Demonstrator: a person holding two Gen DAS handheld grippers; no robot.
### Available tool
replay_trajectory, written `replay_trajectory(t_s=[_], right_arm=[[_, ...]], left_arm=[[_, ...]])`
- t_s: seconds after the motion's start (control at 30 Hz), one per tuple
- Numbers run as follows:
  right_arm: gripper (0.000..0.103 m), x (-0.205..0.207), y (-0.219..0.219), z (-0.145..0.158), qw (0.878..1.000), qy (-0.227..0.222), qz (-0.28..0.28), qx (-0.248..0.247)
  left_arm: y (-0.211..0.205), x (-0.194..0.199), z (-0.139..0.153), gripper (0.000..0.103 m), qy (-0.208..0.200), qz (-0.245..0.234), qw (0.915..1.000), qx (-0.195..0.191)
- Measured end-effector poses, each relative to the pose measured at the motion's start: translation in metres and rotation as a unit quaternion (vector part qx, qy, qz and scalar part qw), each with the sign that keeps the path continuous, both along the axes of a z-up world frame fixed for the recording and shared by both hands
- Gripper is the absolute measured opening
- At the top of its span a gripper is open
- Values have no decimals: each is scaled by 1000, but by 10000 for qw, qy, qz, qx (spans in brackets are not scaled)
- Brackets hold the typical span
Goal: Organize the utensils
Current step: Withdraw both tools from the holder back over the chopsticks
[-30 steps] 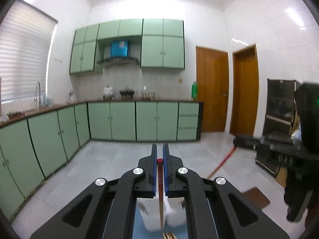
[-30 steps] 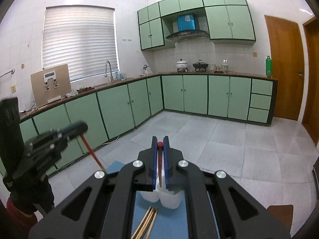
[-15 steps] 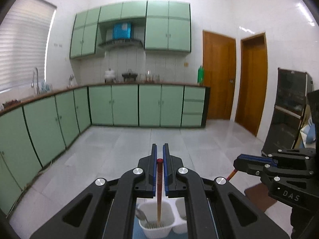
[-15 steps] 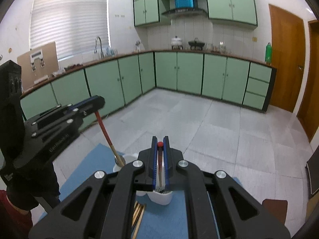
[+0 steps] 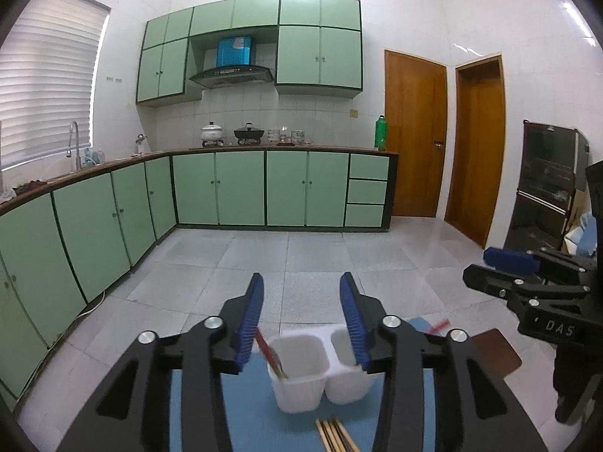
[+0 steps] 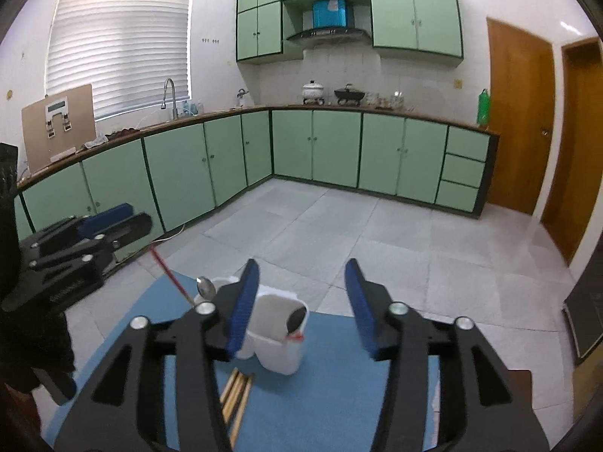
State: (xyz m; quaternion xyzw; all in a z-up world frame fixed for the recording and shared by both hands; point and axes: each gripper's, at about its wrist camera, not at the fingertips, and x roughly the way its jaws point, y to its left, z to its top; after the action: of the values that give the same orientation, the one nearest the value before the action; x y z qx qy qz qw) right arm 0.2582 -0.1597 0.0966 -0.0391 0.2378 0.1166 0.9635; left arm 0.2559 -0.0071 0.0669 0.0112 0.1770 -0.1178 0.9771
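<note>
The jaws of the left gripper [image 5: 301,301] are opening, and nothing is pressed between them; the same is seen at the right gripper [image 6: 301,286], whose jaws are also opening around empty air. In the left wrist view a red-handled utensil [image 5: 268,350] leans in the left cup of the white double holder [image 5: 301,373], at about 6 o'clock below the gripper. In the right wrist view a second red-tipped utensil [image 6: 294,324] lies in the near cup of the same holder, and a spoon [image 6: 205,287] stands in the far cup at about 10 o'clock. The holder stands on a blue mat [image 6: 339,395], and a bundle of wooden chopsticks [image 5: 335,435] lies on the mat just before it. The release is judged to be nearly done. It should be finished with the jaws fully apart, and each gripper should be drawn straight up, so that no handle is caught and the light holder is not tipped.
</note>
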Motion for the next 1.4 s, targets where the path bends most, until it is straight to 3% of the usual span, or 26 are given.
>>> replay_trajectory(t_s=[0.13,0.23,0.4,0.6,0.93,1.4], right_arm=[[75,-42,-4,-20,10000,-82,-38,16],[87,-66,-7,-41,9998,22,-109,173],[90,-97,-4,-84,9988,277,-261,295],[90,-115,9,-142,9947,926,-371,260],[90,-137,31,-200,9868,1565,-404,40],[56,-143,57,-225,9795,1995,-120,-244]], left_arm=[[5,-30,-18,58,141,16,9999,0],[8,-51,-44,61,424,57,9991,-64],[12,-79,-96,65,984,111,9951,29],[17,-99,-157,65,1721,270,9847,70],[16,-117,-209,65,2273,435,9727,159],[19,-127,-224,65,2559,488,9652,241]])
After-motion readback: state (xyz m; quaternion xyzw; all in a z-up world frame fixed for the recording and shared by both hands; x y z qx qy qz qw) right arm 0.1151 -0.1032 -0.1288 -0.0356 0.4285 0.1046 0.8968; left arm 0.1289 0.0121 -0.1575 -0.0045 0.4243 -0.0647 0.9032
